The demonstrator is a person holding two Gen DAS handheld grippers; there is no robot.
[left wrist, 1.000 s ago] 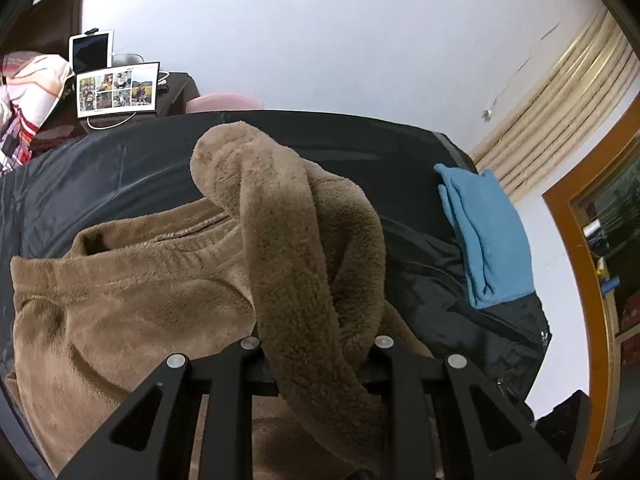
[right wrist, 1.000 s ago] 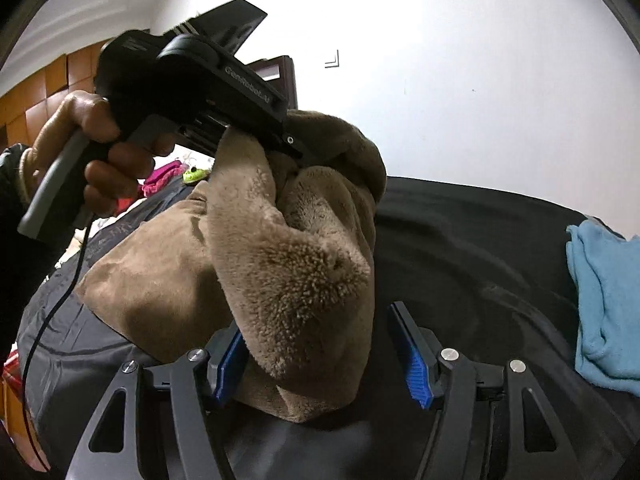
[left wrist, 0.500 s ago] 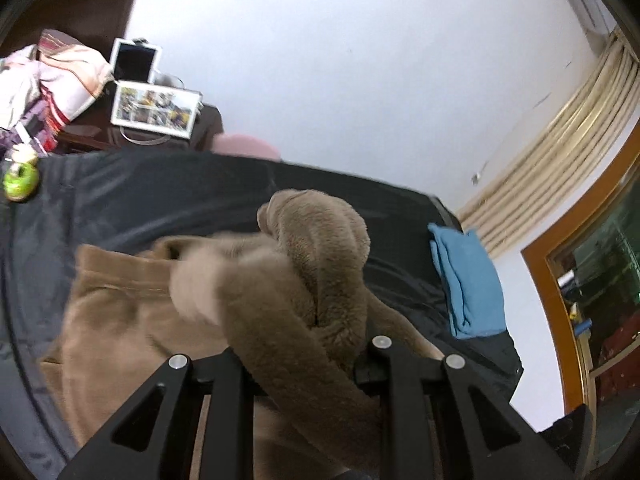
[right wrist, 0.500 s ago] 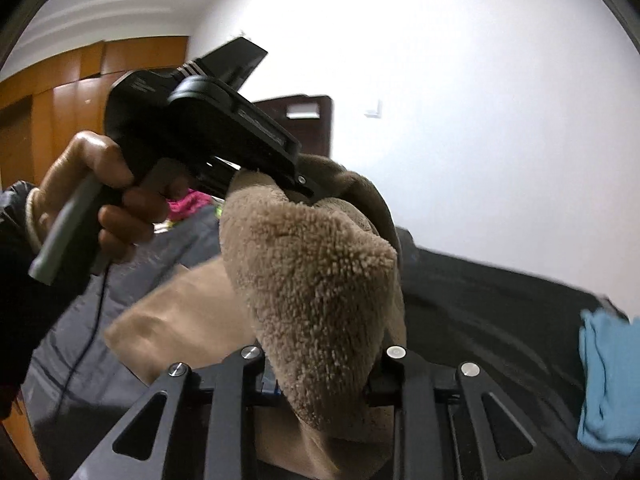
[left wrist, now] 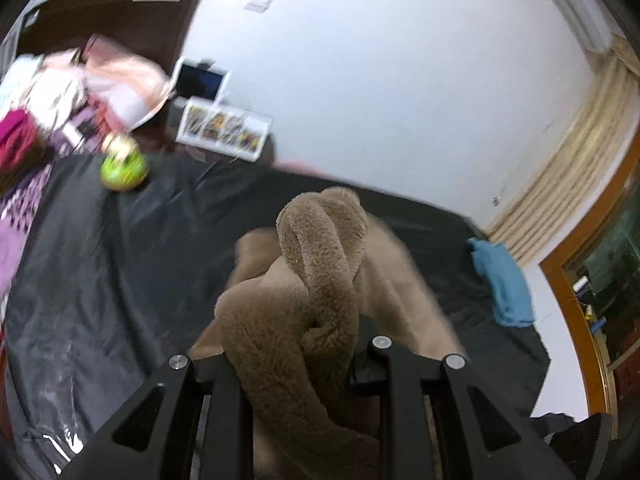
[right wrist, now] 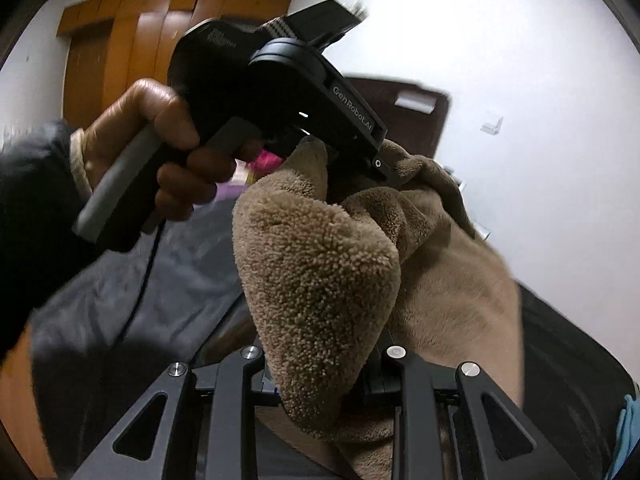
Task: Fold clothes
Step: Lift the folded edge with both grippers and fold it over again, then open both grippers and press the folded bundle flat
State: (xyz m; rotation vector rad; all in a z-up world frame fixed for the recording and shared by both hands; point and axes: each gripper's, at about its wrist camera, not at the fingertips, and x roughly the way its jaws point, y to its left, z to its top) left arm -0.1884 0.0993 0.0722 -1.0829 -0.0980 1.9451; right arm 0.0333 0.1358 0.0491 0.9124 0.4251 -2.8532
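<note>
Brown fleece (left wrist: 320, 280) now lifted, right tongs (right wrist: 320, 376) just clamped it

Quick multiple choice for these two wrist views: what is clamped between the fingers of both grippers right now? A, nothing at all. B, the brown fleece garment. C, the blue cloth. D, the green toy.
B: the brown fleece garment is pinched in the left gripper and in the right gripper, while the blue cloth lies apart on the black sheet.
</note>
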